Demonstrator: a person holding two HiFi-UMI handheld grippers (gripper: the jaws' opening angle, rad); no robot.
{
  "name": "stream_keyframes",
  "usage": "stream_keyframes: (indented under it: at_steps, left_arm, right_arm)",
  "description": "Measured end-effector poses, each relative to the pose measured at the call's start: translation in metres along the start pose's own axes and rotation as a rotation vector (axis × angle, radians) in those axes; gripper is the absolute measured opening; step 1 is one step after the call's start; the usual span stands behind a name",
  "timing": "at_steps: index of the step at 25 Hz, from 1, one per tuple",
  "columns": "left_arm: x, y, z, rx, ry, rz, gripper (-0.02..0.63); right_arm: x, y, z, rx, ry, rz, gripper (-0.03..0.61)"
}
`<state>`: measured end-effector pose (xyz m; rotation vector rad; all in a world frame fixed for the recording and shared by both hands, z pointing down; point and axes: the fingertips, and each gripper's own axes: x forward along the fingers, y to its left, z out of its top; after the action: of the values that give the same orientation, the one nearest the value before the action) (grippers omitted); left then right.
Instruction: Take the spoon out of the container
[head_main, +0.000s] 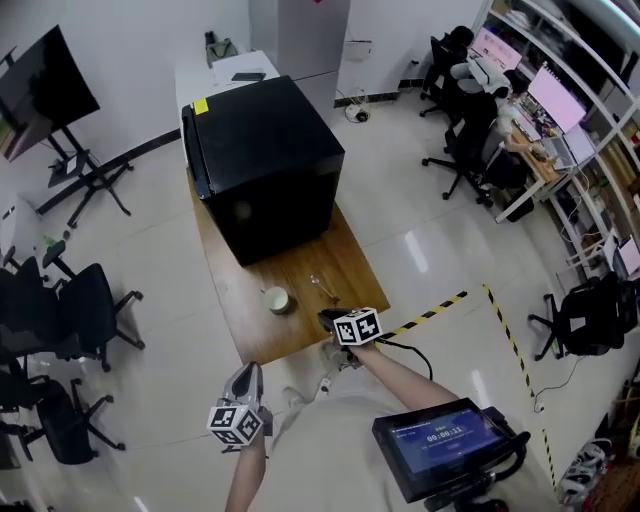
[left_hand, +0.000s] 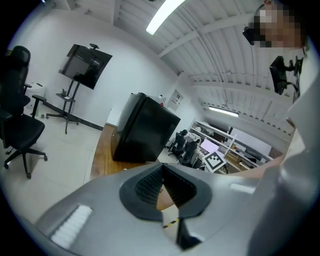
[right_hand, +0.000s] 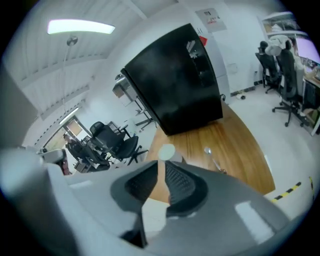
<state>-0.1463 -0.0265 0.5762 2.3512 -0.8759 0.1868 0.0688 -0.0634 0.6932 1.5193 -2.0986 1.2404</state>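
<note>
The right hand-held gripper (head_main: 331, 319) hovers at the near right edge of the desk (head_main: 352, 268) with its jaws clenched and nothing between them; its own view shows the ribbed pads (right_hand: 181, 181) drawn together to a narrow slit. The left hand-held gripper (head_main: 247, 373) hangs off the desk's near edge, over the floor, its jaws likewise pressed together at the tips and empty. Just beyond the right hand-held gripper the spoon (head_main: 325, 289) lies flat on the bare wood, outside the container (head_main: 277, 300), a small round pale cup that stands a little to the spoon's left, apart from it. Farther along the desk sits a large black cabinet (head_main: 268, 160) covering most of the far half. Yellow-and-black floor tape (head_main: 440, 308) runs to the right of the desk, and black office chairs (head_main: 88, 300) stand at the left.
</note>
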Motion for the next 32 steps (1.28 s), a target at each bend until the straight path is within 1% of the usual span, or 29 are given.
stream_keyframes:
  at_steps: [3,5,8,11,15,19,23,27,30,32]
  left_arm:
    - [-0.005,-0.003,-0.015,0.012,0.029,-0.044,-0.012]
    - [-0.006,-0.003,-0.024,0.008,0.046,-0.069,-0.014]
    - [-0.009,-0.004,-0.028,0.02,0.049,-0.097,-0.014]
    - [-0.012,-0.005,-0.025,0.051,0.042,-0.093,-0.014]
    - [-0.01,-0.018,-0.019,0.078,0.01,-0.058,-0.014]
    - [-0.005,-0.046,-0.016,0.094,-0.019,-0.017,-0.014]
    - [0.001,-0.09,-0.029,0.078,-0.029,0.004,-0.014]
    - [0.016,-0.146,-0.058,0.082,-0.018,0.008,-0.014]
    - [0.014,-0.172,-0.083,0.09,0.001,0.018,-0.014]
    - [0.009,-0.186,-0.103,0.086,0.004,0.02,-0.012]
  right_arm:
    - [-0.025,0.026,-0.001,-0.009,-0.051,0.016,0.04]
    - [-0.046,0.035,0.001,-0.021,-0.091,0.006,0.038]
    - [-0.081,0.04,0.004,-0.042,-0.147,-0.02,0.03]
    - [-0.107,0.042,0.001,-0.064,-0.183,-0.021,0.017]
    - [-0.137,0.039,-0.01,-0.12,-0.19,0.022,0.017]
    - [-0.161,0.029,-0.014,-0.193,-0.191,0.06,0.017]
    - [-0.189,0.01,-0.025,-0.214,-0.202,0.089,0.017]
    - [-0.23,-0.026,-0.04,-0.202,-0.225,0.117,0.017]
    - [-0.247,-0.033,-0.059,-0.196,-0.234,0.177,0.017]
    - [-0.257,-0.038,-0.077,-0.2,-0.225,0.202,0.017]
